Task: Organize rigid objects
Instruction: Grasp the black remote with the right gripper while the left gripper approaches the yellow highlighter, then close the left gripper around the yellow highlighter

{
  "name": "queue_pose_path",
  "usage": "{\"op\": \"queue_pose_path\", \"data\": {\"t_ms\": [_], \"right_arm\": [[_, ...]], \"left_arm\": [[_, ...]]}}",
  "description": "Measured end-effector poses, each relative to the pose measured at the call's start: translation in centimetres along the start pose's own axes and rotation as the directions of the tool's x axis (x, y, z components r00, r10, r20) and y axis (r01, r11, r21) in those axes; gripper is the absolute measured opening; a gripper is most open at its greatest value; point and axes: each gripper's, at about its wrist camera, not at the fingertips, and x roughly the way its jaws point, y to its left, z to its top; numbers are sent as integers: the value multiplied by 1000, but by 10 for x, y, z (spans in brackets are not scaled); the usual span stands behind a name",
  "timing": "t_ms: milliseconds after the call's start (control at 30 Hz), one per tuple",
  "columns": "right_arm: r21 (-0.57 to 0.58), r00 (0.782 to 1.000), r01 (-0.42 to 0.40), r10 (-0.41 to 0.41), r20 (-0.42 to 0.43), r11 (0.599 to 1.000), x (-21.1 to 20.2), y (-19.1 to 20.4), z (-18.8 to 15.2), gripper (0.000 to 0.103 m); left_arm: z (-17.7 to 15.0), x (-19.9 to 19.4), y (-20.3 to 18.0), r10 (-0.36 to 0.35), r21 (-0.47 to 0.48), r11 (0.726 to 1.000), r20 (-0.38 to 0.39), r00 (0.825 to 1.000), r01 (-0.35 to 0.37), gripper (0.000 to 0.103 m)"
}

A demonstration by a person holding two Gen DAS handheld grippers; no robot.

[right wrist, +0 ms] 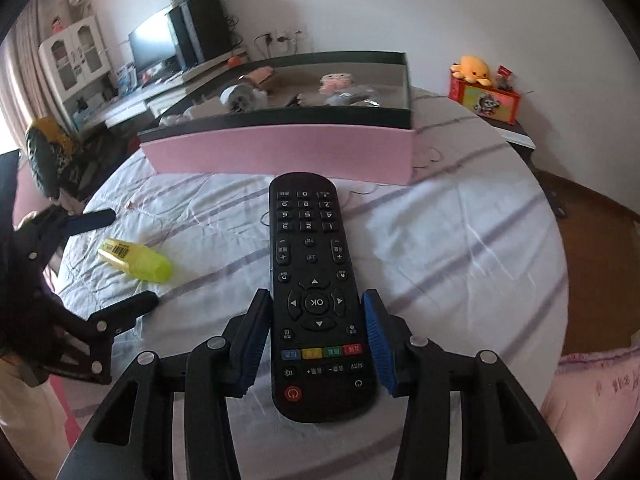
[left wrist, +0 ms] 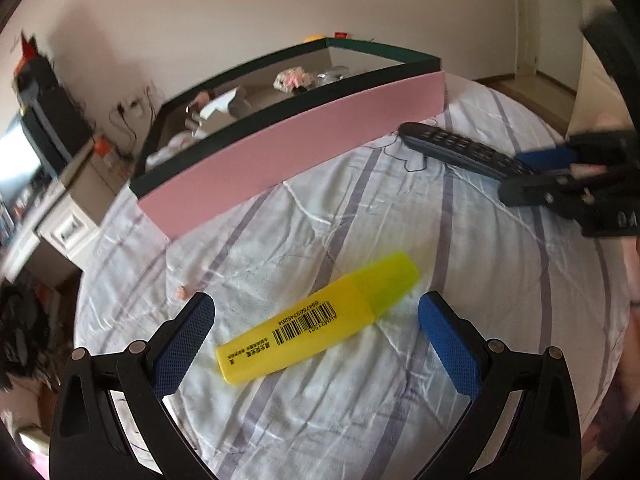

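The bed fills both views, its sheet white with grey stripes; on it, toward the far side, sits the box, pink outside with a dark rim, holding a jumble of small things too blurred to name; bare sheet lies between its near wall and everything else. The remote lies face up on the sheet, its far end close to the box wall but apart from it; the right gripper is clamped on the remote, a blue pad against each long edge. The highlighter, yellow with its barcode up, lies flat, well clear of box and remote; the left gripper hangs spread wide over it, fingers either side, not touching. Only the right view shows the orange plush on a red tin beyond the bed's far right edge, and the screen at left; only the left view shows a small pink scrap on the sheet near the left finger.
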Motion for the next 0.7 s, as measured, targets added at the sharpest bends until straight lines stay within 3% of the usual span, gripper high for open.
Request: {"op": "queue_pose_path", "data": {"t_ms": [33,133,167,267,467,600,700], "right_arm": [[9,1000,-5,5,0,1000,-1,-1,-2,47],[21,1000,-1,1,2,1000,4,0,2,48],[21,1000,6,-6,2,1000,3,1,3,48],[28,1000,22,-22,3,999,5,4,3,48],[52,1000,25,-26,12,998,2,10,0,48],[47,1000,-6,6,10,999,-1,21,-4,49],[33,999,-34,34,13,999,-1,32,-6,50]], "left_arm": [[-1,1,2,-18,-19,1000,-9,1000,18,98],[-6,-3,8,-105,-89,991,-13,994,103,67],[-7,-5,10,-103,-115,988,-12,995,101,57],[-11,-9,18,-95,-197,976,-21,995,89,40],[-21,-17,24,-110,-332,939,-35,993,92,33],[-21,-20,13,-117,-346,933,-47,992,94,33],[-21,-18,8,-110,-320,943,-39,993,92,39]]}}
